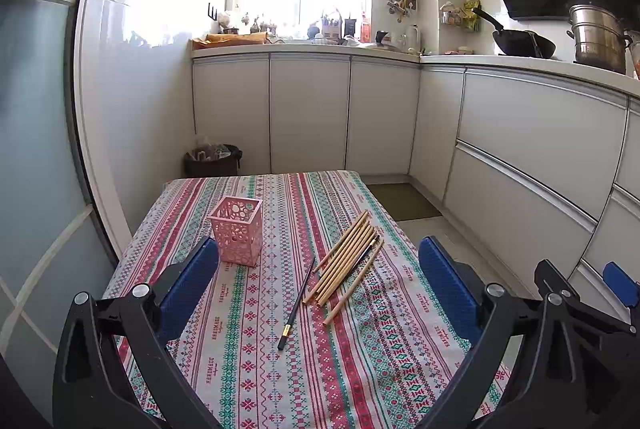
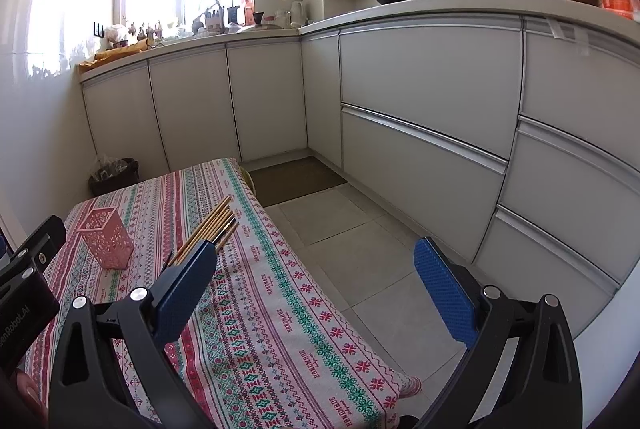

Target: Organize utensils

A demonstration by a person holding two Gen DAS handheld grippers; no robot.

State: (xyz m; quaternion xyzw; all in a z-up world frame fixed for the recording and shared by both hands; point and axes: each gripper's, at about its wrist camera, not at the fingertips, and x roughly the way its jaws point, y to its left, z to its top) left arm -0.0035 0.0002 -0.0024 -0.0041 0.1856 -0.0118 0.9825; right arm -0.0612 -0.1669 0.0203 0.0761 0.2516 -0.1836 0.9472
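Note:
A pink perforated holder (image 1: 237, 230) stands upright on the patterned tablecloth (image 1: 256, 369), seemingly with nothing in it. Right of it lies a fan of several wooden chopsticks (image 1: 345, 258), with a thin dark brush among them. A single black chopstick (image 1: 296, 305) lies apart toward the front. My left gripper (image 1: 320, 285) hovers open above the cloth, its blue pads wide on either side of the utensils. My right gripper (image 2: 316, 283) is open too, over the table's right edge; its left pad hides the near ends of the wooden chopsticks (image 2: 208, 227). The holder (image 2: 106, 239) sits further left.
White kitchen cabinets (image 1: 308, 113) run behind and to the right of the table, with a tiled floor (image 2: 360, 257) between. A dark waste bin (image 1: 212, 161) stands beyond the far left corner. A wok (image 1: 520, 43) and a steel pot (image 1: 598, 37) sit on the counter.

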